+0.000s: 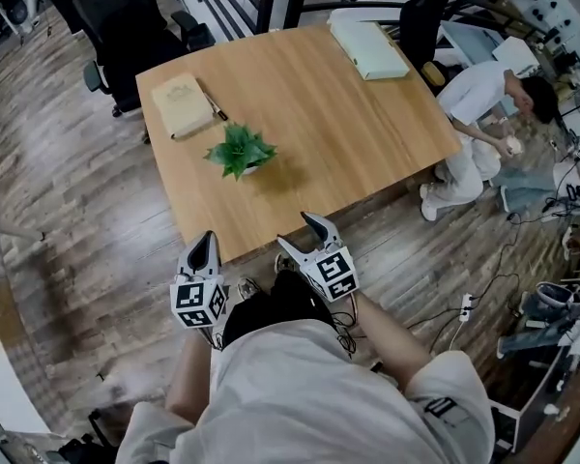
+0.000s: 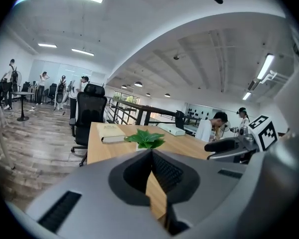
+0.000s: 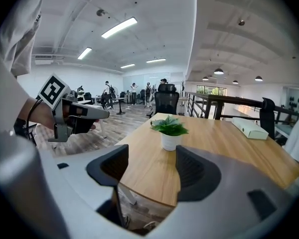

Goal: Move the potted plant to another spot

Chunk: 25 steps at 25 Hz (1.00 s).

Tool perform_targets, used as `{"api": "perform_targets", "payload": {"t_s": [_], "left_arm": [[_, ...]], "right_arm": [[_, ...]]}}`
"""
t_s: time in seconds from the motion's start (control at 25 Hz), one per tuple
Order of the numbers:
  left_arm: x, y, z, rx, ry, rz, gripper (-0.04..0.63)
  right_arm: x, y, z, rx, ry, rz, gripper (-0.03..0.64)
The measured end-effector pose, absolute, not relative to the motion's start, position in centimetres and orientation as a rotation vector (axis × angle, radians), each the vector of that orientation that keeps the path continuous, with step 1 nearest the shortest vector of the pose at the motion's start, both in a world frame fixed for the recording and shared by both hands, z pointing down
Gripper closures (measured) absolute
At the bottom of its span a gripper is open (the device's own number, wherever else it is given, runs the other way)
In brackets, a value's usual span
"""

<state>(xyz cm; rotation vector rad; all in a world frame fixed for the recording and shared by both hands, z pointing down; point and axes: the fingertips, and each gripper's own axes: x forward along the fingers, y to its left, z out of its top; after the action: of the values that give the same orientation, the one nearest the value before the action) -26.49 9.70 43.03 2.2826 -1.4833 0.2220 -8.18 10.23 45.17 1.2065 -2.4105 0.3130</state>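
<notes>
Open-plan office, wood-plank floor, strip lights overhead. Pale wooden counter stands in the middle of the head view.

Plant: small, green leaves, white pot, upright on the near-left part of the counter, set in from both edges. Nothing touches it.

Book lies flat beyond the plant, toward the far-left corner, with a pen just beside its right edge. White box lies at the far-right corner, well apart from the plant. Black chair stands on the floor past the far-left corner. A person in white crouches on the floor off the counter's right side.

Left tongs: tips closed together, nothing between them. Held off the counter's near edge, over the floor, pointing toward the plant.

Right tongs: jaws partly apart, nothing in the gap. Its own view shows the counter's near edge and the plant through the gap, the plant well ahead of the tips. Tips sit just at the near edge; I cannot tell whether they touch it.
</notes>
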Motion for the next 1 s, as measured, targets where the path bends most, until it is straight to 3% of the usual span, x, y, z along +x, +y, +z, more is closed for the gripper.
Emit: {"api": "perform_targets", "payload": {"t_s": [1.0], "left_arm": [[-28.6, 3.6, 48.9, 2.068, -1.575, 0.386, 0.584]], "right_arm": [[-10.3, -1.8, 53.7, 1.054, -2.408, 0.442, 0.27]]}}
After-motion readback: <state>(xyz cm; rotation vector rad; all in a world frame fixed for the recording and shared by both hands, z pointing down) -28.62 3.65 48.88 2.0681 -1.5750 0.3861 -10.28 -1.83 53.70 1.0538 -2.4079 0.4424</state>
